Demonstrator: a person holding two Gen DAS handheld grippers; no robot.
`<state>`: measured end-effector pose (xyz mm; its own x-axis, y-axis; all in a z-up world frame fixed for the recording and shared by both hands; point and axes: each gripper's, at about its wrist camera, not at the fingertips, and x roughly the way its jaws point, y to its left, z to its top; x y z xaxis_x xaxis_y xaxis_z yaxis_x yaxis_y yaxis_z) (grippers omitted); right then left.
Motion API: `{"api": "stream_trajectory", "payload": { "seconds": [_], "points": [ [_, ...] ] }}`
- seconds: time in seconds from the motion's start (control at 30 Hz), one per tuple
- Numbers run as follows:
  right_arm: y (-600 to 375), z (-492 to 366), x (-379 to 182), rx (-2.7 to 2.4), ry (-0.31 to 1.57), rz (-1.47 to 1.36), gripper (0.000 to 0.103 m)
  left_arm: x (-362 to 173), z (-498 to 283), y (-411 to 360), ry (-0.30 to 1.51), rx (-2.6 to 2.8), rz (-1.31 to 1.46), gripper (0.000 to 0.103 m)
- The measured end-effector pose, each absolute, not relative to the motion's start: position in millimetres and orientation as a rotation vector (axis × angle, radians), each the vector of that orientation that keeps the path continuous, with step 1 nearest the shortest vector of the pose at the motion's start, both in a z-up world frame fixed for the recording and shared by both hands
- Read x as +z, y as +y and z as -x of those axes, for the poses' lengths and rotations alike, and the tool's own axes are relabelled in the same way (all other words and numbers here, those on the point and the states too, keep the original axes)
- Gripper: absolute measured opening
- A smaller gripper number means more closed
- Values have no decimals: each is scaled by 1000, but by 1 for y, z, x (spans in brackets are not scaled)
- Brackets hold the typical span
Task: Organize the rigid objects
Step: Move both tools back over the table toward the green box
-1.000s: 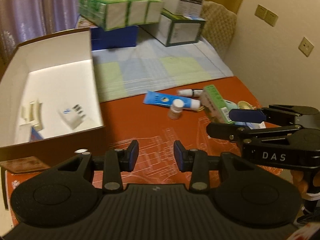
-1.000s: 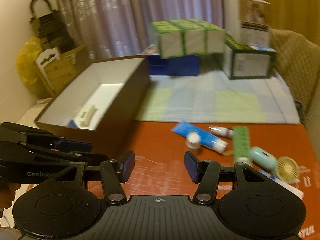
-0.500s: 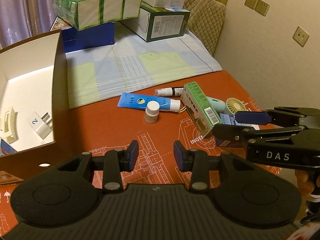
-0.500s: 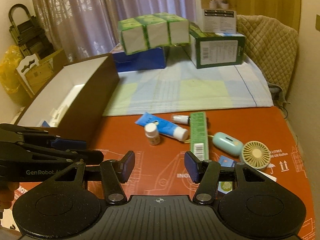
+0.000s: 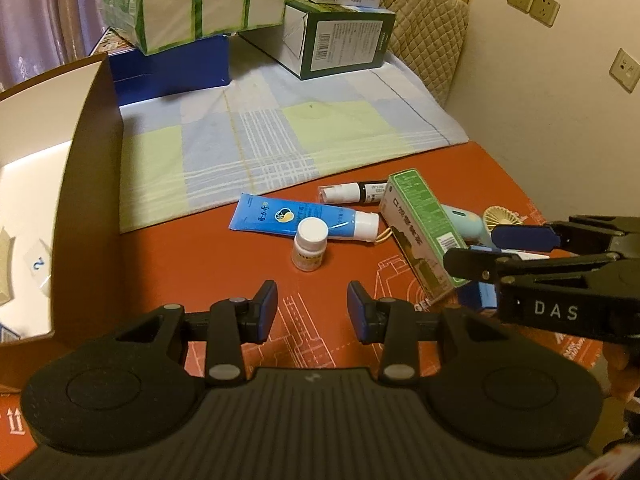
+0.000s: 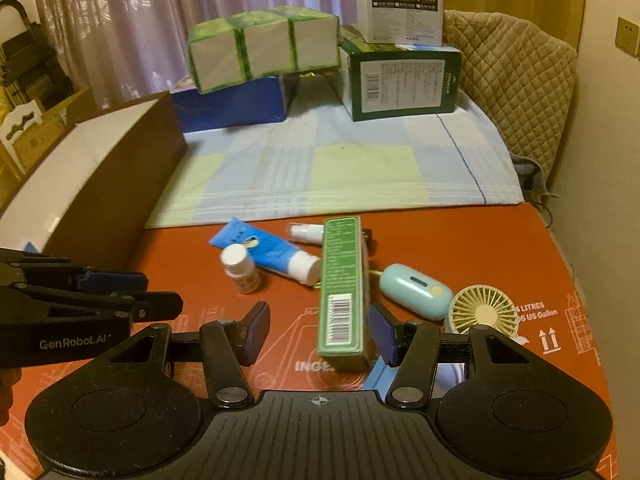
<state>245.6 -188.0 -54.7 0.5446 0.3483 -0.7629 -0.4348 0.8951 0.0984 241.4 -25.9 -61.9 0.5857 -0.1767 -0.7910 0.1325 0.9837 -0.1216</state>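
Note:
On the red mat lie a blue tube (image 5: 296, 218) (image 6: 264, 254), a small white pill bottle (image 5: 309, 244) (image 6: 239, 269), a little spray bottle (image 5: 352, 193) (image 6: 306, 233), a long green box (image 5: 422, 232) (image 6: 343, 292), a mint case (image 6: 414, 290) and a round mini fan (image 6: 482, 314). My left gripper (image 5: 312, 312) is open and empty, just short of the pill bottle. My right gripper (image 6: 318, 330) is open; the green box's near end lies between its fingers, against the right one. An open cardboard box (image 5: 80, 168) (image 6: 100, 196) stands at left.
A checked cloth (image 5: 280, 140) covers the far table. Green tissue packs (image 5: 196, 4), a blue box (image 5: 172, 64) and a dark green carton (image 5: 340, 36) stand at the back. The wall is close on the right. A small blue packet (image 6: 378, 374) lies under the green box.
Both grippers have moved forward and right, away from the open box and toward the scattered items. The right gripper's fingers have opened wider and now flank the green box's near end.

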Motion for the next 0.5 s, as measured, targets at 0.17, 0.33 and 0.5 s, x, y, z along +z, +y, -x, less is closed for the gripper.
{"api": "stream_trajectory", "payload": {
  "seconds": [0.17,0.33,0.5],
  "points": [
    [-185,-262,-68,446,892,122,52,-78,-256,-27,929,-174,38,34],
    [-178,-276,-78,446,906,138,52,-90,-271,-25,932,-184,41,34],
    [-170,-289,-87,448,929,157,52,-100,-284,-27,930,-203,17,34]
  ]
}}
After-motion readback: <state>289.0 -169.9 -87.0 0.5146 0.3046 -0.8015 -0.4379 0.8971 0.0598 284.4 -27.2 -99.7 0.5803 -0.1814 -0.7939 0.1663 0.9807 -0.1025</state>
